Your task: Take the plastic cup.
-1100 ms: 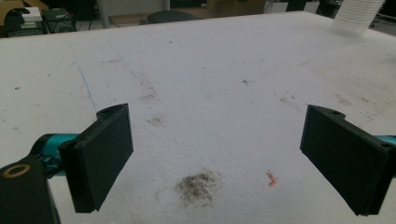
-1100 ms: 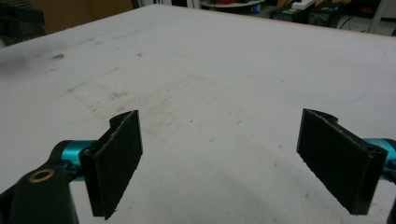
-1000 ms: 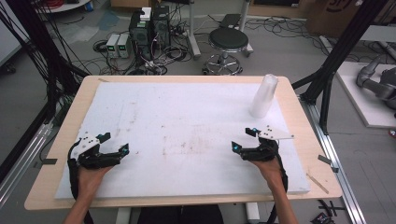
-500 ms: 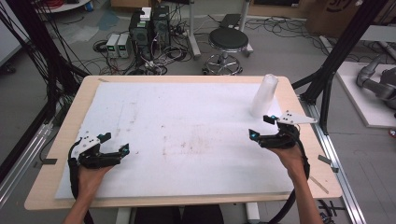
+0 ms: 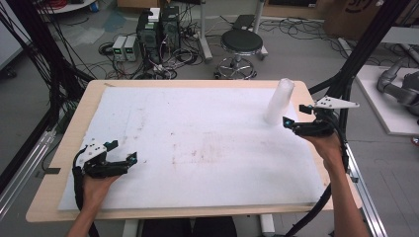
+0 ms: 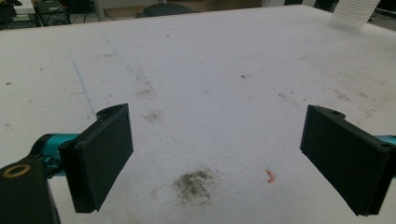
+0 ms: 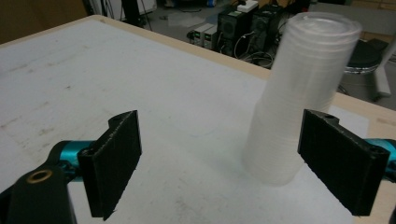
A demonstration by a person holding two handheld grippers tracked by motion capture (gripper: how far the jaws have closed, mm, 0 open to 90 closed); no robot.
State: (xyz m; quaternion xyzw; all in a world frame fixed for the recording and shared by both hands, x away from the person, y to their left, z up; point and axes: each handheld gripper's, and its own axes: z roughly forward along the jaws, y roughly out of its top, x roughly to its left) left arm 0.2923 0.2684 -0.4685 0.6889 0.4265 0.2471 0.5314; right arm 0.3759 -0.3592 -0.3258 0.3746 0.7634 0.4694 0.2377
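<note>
Cables, two black computer towers (image 5: 159,27) and one round stool (image 5: 241,43) crowd the lab floor behind one wooden table (image 5: 64,148), its top covered by a single stained white sheet (image 5: 197,143). You hold two grippers over it. Your left gripper (image 5: 132,159), at about 8 o'clock on the sheet, sits low, its two black jaws spread wide with nothing between them; the left gripper view shows bare sheet there, one dark smudge (image 6: 194,184) and one small orange scrap (image 6: 270,176). Your right gripper (image 5: 285,122), at about 3 o'clock, is raised off the surface, jaws likewise wide apart and gripping nothing. One stack of clear plastic cups (image 5: 279,101) stands rim-up at about 2 o'clock on the sheet, near the far right corner, leaning slightly. In the right gripper view the stack (image 7: 303,93) rises just beyond the jaws, close to the right-hand one; how many cups are nested cannot be told.
</note>
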